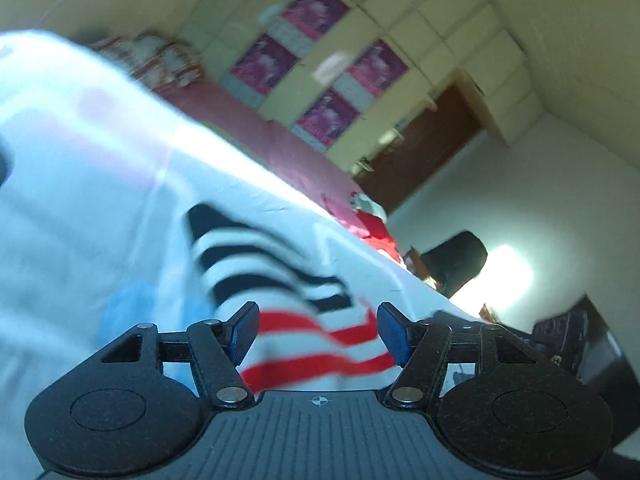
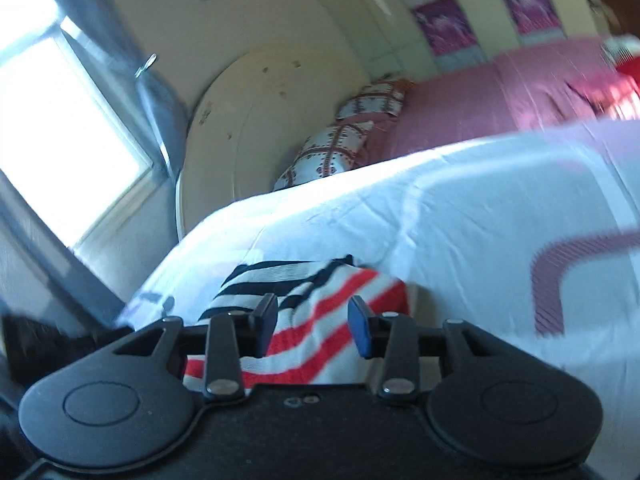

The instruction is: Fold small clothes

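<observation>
A small striped knit garment, black-and-white at one end and red-and-white at the other, lies on a white sheet. My left gripper is open, its blue pads either side of the red-striped part, close above it. In the right wrist view the same garment lies near the sheet's edge. My right gripper is open over its red-and-white stripes, pads apart. Both views are blurred.
A pink-covered bed with patterned pillows stands behind the white surface. Pink posters hang on the wall. A red item lies at the far edge. A window is at the left, a dark chair beyond.
</observation>
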### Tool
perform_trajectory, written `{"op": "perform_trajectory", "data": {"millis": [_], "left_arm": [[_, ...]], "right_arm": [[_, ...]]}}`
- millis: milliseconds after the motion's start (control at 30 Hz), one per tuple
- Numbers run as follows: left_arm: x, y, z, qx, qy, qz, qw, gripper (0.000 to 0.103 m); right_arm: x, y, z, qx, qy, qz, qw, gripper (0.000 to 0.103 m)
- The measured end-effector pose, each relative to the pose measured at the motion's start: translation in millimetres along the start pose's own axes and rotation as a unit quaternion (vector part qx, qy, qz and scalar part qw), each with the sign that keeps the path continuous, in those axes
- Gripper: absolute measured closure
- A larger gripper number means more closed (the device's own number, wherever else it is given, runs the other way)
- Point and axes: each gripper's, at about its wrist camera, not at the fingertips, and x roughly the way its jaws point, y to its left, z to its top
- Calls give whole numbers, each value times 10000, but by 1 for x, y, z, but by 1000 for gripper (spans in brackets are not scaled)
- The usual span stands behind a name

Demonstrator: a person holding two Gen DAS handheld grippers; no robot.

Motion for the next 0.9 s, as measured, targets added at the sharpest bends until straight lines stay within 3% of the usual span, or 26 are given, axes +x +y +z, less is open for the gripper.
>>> {"op": "perform_trajectory", "data": {"millis": [100,167,267,433,600,733,900], "left_arm": [[40,-16,2,424,511,170,9976,39],[58,-20,-8,710,774,552,9929,40],[64,-24,-18,871,699,763,9908,40],[29,-47,-28,1343,490,1075,9839,39],[-23,-67,-69,1588,430,1259,9783,39],[-25,-59,-96,1564,600,1566,9733,38],[-32,-41,-103,1037,609,1563,9804,35]], "right_arm": [[31,17,-7,-438,429,-239,9978,77],[50,13,-20,-538,757,-587,9939,80],[54,7,-36,-539,714,-669,9937,80],[16,31,-33,-775,555,-787,9923,72],[-37,67,-65,-1329,524,-777,9867,74],[-25,69,-92,-1524,840,-1344,9755,82],[-21,67,-91,-1351,744,-1518,9763,82]]}}
